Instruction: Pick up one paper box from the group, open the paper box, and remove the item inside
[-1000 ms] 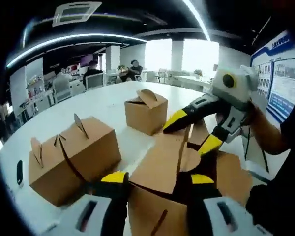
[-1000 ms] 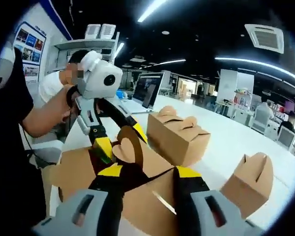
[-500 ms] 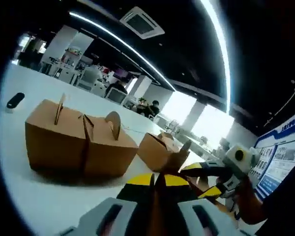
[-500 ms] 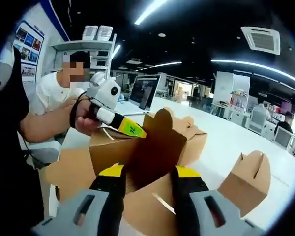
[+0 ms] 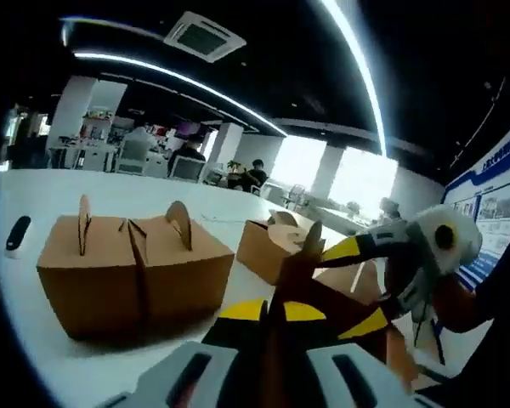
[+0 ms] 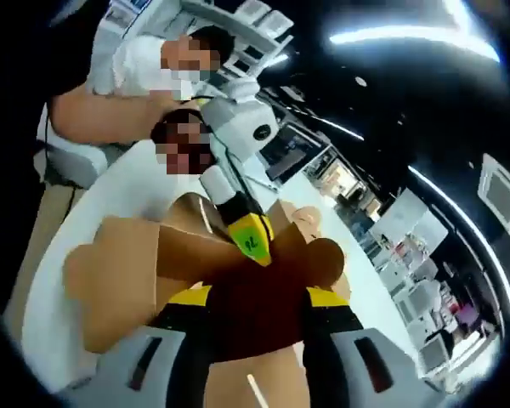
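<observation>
The left gripper [image 5: 272,316] is pinched onto a flap [image 5: 304,255] of the opened box [image 5: 357,327], its yellow-tipped jaws pressed together with brown card rising straight up between them. The right gripper [image 6: 257,299] has its jaws parted around another flap [image 6: 263,293], card filling the gap; whether they actually clamp it cannot be told. In the right gripper view the left gripper's yellow tip reaches in from above, just over that same flap, so the two tools meet at the box's mouth from opposite sides. The flaps stand upright and the opening lies between the grippers, which suggests the coming pull goes outward, apart. Any item inside is hidden. Beyond the box, on the white table [image 5: 34,331], two closed boxes [image 5: 127,272] stand touching, a third [image 5: 272,246] farther back.
</observation>
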`<state>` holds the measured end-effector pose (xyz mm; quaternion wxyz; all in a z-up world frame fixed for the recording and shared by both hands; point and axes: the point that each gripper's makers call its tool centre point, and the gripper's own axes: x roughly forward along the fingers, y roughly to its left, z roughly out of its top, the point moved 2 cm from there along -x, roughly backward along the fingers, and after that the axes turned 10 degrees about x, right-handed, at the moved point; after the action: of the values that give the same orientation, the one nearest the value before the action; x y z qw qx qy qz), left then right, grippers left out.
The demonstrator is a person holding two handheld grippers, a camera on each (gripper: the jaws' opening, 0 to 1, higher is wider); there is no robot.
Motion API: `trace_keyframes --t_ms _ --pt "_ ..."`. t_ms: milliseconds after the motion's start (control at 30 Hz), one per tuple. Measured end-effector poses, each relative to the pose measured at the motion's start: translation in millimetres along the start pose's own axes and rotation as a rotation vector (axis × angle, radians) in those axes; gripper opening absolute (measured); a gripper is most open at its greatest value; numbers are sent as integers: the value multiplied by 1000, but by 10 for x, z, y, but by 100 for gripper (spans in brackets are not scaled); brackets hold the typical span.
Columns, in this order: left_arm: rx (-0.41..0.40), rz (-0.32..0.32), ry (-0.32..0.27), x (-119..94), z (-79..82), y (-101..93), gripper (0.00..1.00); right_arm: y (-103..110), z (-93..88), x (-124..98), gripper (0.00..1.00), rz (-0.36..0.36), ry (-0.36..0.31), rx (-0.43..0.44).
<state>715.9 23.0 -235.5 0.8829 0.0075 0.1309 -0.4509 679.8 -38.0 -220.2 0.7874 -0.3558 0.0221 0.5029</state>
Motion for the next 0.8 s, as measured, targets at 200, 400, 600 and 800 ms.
trace_keyframes --t_ms 200,400,600,800 --pt "66 -119 46 -20 -6 -57 10 -50 32 46 41 7 -30 -28" --pt "145 -220 48 -14 0 -94 11 -98 9 53 40 15 -52 49" --pt "208 -398 69 -26 -4 -154 14 -119 34 59 46 12 -68 54" --pt "196 -487 72 26 -1 -155 16 -137 -29 96 47 16 -47 49"
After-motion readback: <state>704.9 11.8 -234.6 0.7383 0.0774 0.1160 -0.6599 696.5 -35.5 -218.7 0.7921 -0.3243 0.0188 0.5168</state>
